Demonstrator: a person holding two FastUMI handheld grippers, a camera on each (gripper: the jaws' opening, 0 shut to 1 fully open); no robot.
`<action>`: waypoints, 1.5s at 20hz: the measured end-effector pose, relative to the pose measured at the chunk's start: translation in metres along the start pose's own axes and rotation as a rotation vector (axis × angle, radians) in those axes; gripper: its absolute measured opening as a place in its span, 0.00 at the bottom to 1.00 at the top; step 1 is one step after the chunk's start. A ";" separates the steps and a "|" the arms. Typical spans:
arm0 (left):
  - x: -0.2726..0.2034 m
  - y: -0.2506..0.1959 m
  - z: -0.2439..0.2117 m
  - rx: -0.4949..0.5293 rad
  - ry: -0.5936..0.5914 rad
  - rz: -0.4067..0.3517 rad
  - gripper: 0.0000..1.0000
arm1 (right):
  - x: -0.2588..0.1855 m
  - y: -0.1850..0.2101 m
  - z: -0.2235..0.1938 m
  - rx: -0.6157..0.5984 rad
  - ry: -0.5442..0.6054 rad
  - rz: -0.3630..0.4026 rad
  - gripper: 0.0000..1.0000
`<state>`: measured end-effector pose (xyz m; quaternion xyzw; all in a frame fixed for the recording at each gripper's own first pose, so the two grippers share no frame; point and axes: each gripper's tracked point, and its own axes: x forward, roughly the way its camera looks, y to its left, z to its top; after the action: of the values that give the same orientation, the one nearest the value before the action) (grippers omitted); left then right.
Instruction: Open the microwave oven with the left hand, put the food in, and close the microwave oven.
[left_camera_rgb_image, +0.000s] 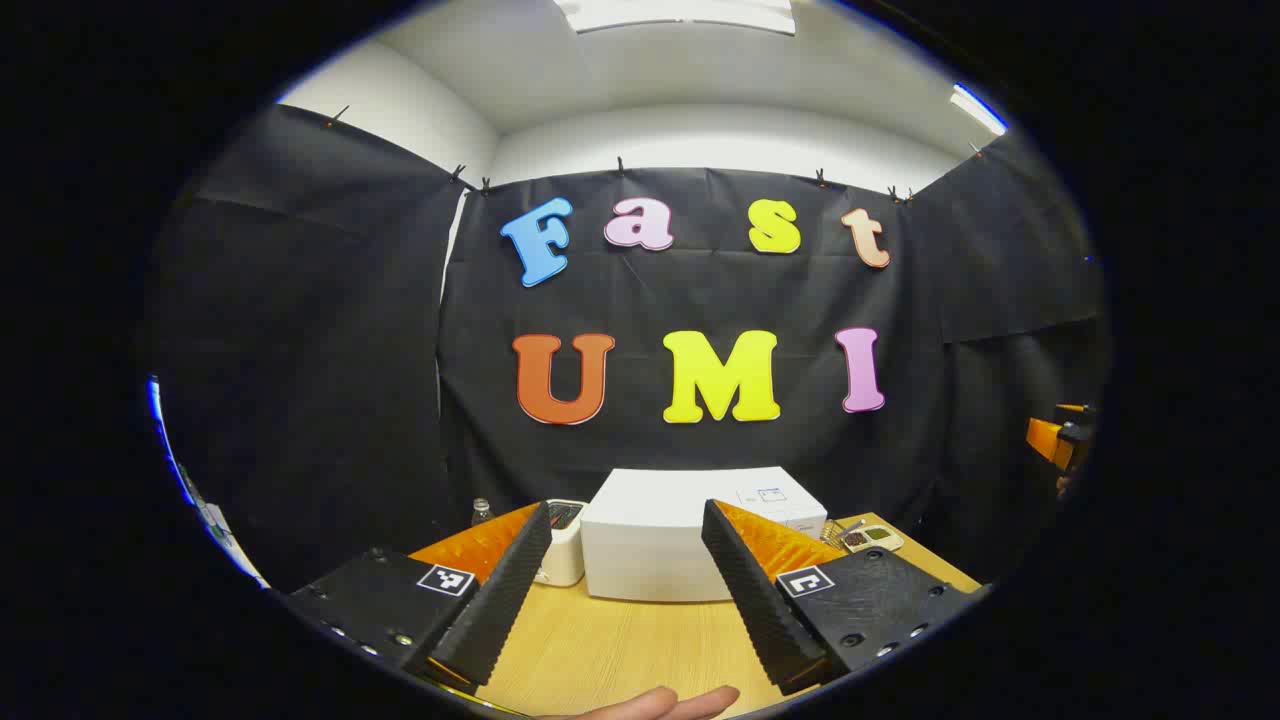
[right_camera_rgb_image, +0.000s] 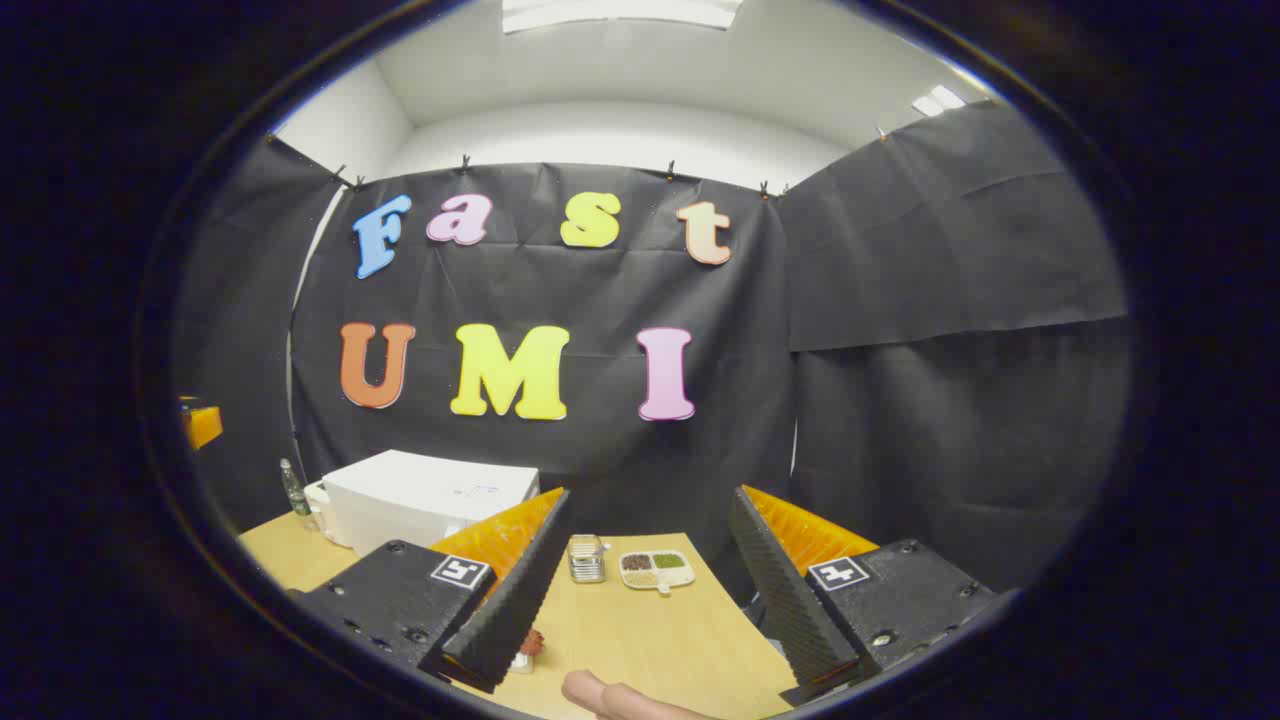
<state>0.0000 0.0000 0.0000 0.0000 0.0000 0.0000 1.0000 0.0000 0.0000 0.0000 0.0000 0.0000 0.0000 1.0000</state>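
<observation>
The white microwave stands on the wooden table straight ahead of my left gripper, and its front looks closed. That gripper hangs open above the table with nothing between its fingers. In the right gripper view the microwave sits at the left. A small divided dish of food lies on the table ahead of my right gripper, which is open and empty. The same dish lies to the right of the microwave.
A white container and a bottle stand left of the microwave. A ridged metal tin sits beside the dish, and a small red item lies near my right gripper's left finger. A fingertip shows at the bottom edge.
</observation>
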 end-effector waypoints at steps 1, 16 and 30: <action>-0.001 -0.002 0.002 -0.008 -0.012 -0.011 0.94 | 0.001 -0.002 -0.002 0.003 0.002 -0.001 1.00; 0.010 -0.032 -0.011 -0.032 0.013 -0.084 0.94 | -0.008 -0.041 -0.002 0.032 -0.041 -0.062 1.00; 0.108 -0.148 -0.113 -0.015 0.090 -0.179 0.94 | 0.001 -0.065 -0.023 0.004 -0.023 -0.021 1.00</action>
<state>0.1079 -0.1479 -0.1132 -0.0073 0.0447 -0.0896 0.9949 0.0005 -0.0654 -0.0226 0.0018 -0.0117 -0.0105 0.9999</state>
